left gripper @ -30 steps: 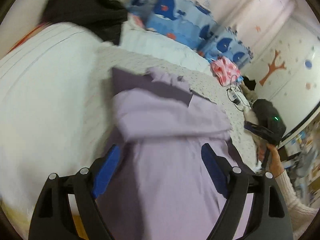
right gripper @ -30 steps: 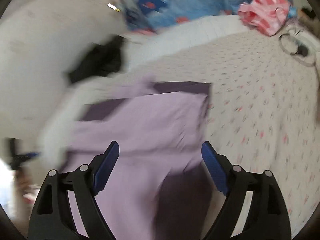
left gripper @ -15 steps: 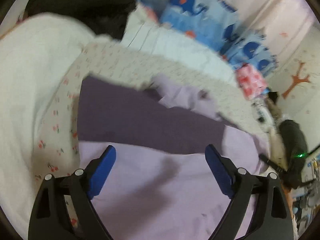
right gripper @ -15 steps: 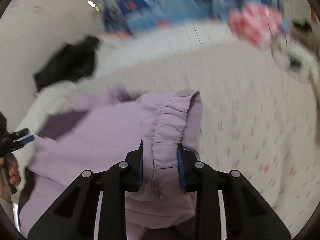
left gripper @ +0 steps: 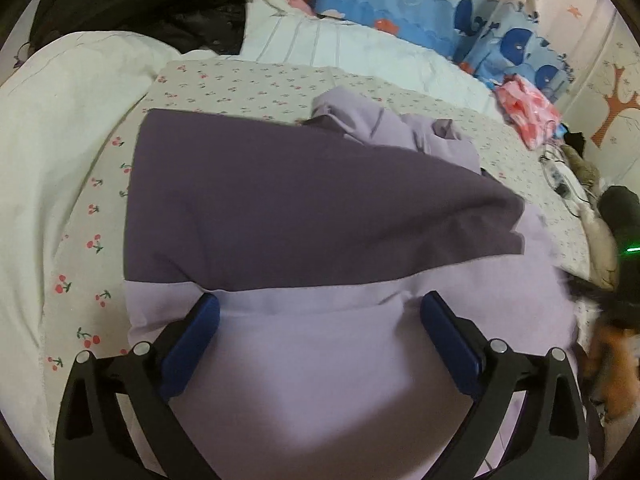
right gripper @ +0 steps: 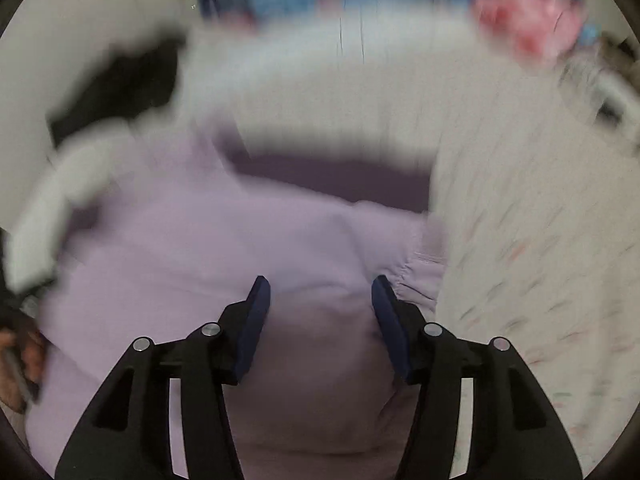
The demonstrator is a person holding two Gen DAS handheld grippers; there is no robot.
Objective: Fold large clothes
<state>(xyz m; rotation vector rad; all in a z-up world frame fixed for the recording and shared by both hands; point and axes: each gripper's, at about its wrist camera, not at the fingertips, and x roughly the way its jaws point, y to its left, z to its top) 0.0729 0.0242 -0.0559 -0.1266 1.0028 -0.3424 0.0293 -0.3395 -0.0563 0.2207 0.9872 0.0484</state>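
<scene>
A large two-tone garment [left gripper: 320, 208] lies on the bed, dark purple at the far part and pale lilac near me. My left gripper [left gripper: 320, 312] hangs just above the lilac band, its jaws still opening and wide apart, with cloth beneath them but nothing pinched. The right wrist view is blurred: the same garment [right gripper: 200, 248] spreads below, its gathered cuff [right gripper: 416, 276] lying just right of the fingers. My right gripper [right gripper: 320, 300] is over the lilac cloth, jaws opening, pads apart from the fabric.
The bed sheet [left gripper: 248, 80] has a cherry print. A white quilt [left gripper: 48, 160] bulges at the left. Black clothes [left gripper: 152, 4] lie at the far left, whale-print pillows [left gripper: 392, 4] at the head, a pink bundle [left gripper: 528, 116] and cables at the far right. A hand [right gripper: 20, 360] shows at the left edge.
My right gripper had shut on the gathered cuff half a second ago and has now let go. My left gripper dropped closer to the garment and spread wider. The garment lies flatter.
</scene>
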